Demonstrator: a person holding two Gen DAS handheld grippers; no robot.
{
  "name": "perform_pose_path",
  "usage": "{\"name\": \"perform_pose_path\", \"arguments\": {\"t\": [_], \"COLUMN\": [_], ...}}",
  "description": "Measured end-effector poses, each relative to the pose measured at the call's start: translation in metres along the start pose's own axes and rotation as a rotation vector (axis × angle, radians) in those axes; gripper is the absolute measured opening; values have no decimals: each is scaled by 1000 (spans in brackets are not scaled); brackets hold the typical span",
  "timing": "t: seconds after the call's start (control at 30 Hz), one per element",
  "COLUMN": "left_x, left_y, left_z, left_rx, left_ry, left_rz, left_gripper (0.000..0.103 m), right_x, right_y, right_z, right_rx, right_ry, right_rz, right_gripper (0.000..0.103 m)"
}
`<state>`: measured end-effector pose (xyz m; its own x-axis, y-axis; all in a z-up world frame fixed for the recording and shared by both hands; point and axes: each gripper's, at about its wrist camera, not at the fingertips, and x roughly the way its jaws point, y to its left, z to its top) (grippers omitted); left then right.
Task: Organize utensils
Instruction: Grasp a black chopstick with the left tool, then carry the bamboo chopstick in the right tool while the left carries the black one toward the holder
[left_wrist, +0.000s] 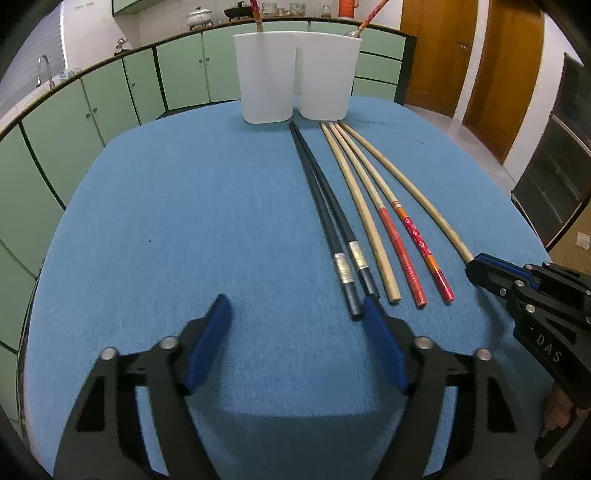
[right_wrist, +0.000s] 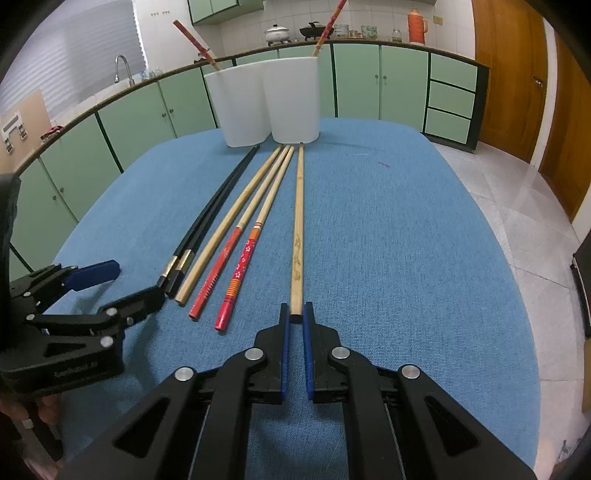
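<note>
- At the top centre of both views, two white plastic holders stand side by side and touching on the blue cloth-covered surface (left_wrist: 166, 221): the left white holder (left_wrist: 264, 77) has one red-patterned chopstick (left_wrist: 255, 13) standing in it, and the right white holder (left_wrist: 327, 74) has another red-patterned chopstick (left_wrist: 371, 16) leaning out toward the upper right.
- Six loose chopsticks lie flat in a fan at mid-frame, thin tips near the holders' bases, thick ends toward the cameras: a pair of black chopsticks with silver bands (left_wrist: 325, 206), a plain bamboo chopstick (left_wrist: 364, 218), two bamboo chopsticks with red printed handles (left_wrist: 410, 240), and a lone bamboo chopstick with a faint dark pattern (right_wrist: 297, 236).
- In the right wrist view that lone chopstick runs straight up the frame; the right tool (right_wrist: 294, 321) is closed narrow on its thick end.
- The left tool (left_wrist: 297, 325) stands wide with nothing between its blue pads; its right pad sits just at the black pair's thick ends.
- The cloth left of the black pair and right of the lone chopstick is bare out to the surface's rounded edge.
</note>
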<state>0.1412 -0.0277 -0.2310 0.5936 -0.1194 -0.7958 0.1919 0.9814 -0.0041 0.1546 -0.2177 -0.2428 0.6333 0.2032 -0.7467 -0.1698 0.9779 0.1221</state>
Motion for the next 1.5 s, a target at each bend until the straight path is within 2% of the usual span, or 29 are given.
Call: {"name": "perform_pose_path", "arguments": {"t": [0.07,0.27,0.53,0.6,0.7,0.87,0.93,1.17,1.37,1.5], "left_x": [-1,-6,-7,-7,-7,-6,-6,-18,-54,-88], "left_y": [3,14,11,8,4,-4,-5,-1,8,13], "left_z": [0,-5,-6,-7,-8,-8,-7,-5,5,23], "left_rx": [-5,-29,-48,-48,-48,-41,-42,-52,-38,-38], "left_ry": [1,3,-8,-15,-23,-30,-31,-37,-132,-227], "left_rz": [4,17,5,16,9,-21,-25,-29,-16,-14], "left_gripper": [61,61,60,55,43,11,6,6,6,6], "right_x": [0,-1,-2,-1,-1,-1,0,-7,-39,-68], "right_y": [0,-1,-4,-5,-4,-2,-2,-2,-4,-7], "right_z": [0,0,-1,-1,-1,-1,0,-1,11,29], "right_rx": [1,3,23,21,18,14,13,13,-2,-6], "right_ry": [0,-1,-4,-4,-2,-1,-2,-15,-92,-171], "right_rz": [1,5,22,20,15,6,2,0,-4,-3], "right_gripper": [7,7,7,7,7,7,7,6,6,6]}}
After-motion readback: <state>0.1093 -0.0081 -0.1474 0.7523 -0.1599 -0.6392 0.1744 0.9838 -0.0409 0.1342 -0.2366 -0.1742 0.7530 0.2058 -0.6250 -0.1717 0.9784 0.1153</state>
